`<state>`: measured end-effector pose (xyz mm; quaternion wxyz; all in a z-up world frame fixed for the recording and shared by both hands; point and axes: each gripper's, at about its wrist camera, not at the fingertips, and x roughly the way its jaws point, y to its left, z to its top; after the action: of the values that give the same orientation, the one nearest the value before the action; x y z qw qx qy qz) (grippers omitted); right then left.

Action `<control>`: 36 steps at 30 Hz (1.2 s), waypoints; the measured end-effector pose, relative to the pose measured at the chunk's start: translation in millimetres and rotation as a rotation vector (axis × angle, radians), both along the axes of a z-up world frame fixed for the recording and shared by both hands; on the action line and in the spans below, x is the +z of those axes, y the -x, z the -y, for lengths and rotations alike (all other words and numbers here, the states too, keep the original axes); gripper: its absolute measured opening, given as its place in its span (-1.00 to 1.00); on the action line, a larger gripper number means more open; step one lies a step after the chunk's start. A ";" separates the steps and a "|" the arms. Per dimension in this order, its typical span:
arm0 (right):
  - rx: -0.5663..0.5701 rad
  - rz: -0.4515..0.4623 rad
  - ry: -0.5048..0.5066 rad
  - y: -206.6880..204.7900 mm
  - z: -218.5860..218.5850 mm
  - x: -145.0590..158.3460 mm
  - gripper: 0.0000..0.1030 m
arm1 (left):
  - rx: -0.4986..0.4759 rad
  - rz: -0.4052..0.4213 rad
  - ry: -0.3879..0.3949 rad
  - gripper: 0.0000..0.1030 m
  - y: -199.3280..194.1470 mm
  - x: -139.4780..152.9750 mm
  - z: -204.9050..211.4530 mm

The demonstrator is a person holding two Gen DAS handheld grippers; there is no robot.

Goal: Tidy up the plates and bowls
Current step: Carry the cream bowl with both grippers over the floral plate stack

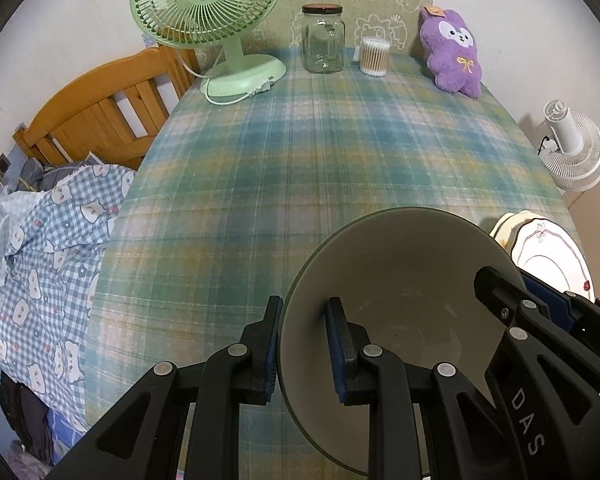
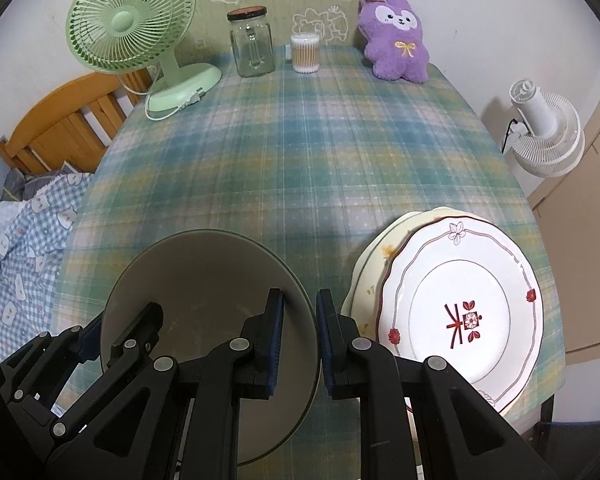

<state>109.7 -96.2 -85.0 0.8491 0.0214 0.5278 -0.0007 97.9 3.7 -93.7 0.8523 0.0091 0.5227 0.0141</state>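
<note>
A grey-green bowl (image 1: 400, 276) was held over the near part of a plaid-covered table (image 1: 300, 160), gripped on both sides. The left gripper (image 1: 304, 344) clamped the bowl's left rim, one finger inside and one outside. The right gripper (image 2: 300, 336) pinched the opposite rim the same way. Just to the right sat a white plate (image 2: 460, 304) with red markings, stacked on a cream plate (image 2: 384, 248). A green fan (image 1: 208, 20), a glass jar (image 1: 323, 38) and a purple plush toy (image 1: 452, 52) stood along the far edge.

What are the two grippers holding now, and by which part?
Both hold one grey bowl by its rim: left gripper on its left side, right gripper on its right side.
</note>
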 end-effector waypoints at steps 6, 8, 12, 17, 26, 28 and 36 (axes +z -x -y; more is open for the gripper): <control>0.000 0.009 0.002 -1.5 0.1 -1.3 -0.61 | -0.005 0.009 0.000 -0.61 -1.8 -0.7 -0.8; 0.002 0.002 -0.004 -1.7 0.4 -1.8 -0.60 | -0.006 0.006 0.000 -0.61 -2.1 -0.3 -0.6; 0.022 0.000 -0.020 -2.1 2.4 1.2 -0.59 | -0.016 0.001 0.018 -0.32 -0.3 2.6 -0.5; 0.054 0.011 -0.043 1.2 6.0 11.0 -0.13 | -0.034 0.020 0.022 -0.07 3.7 12.9 2.5; 0.023 0.017 -0.091 1.4 18.2 11.9 0.21 | -0.045 0.059 0.012 0.37 6.0 18.6 2.5; 0.016 0.007 -0.094 0.1 19.4 7.4 0.20 | -0.043 0.047 0.014 0.37 3.6 14.2 2.0; 0.002 -0.052 -0.122 -9.6 16.4 -17.4 0.20 | -0.044 -0.006 0.040 0.36 -6.2 -7.5 -5.2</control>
<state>119.3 -112.7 -102.4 0.8322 0.0725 0.5487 0.0315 104.1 8.9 -101.2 0.8508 0.0036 0.5253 -0.0151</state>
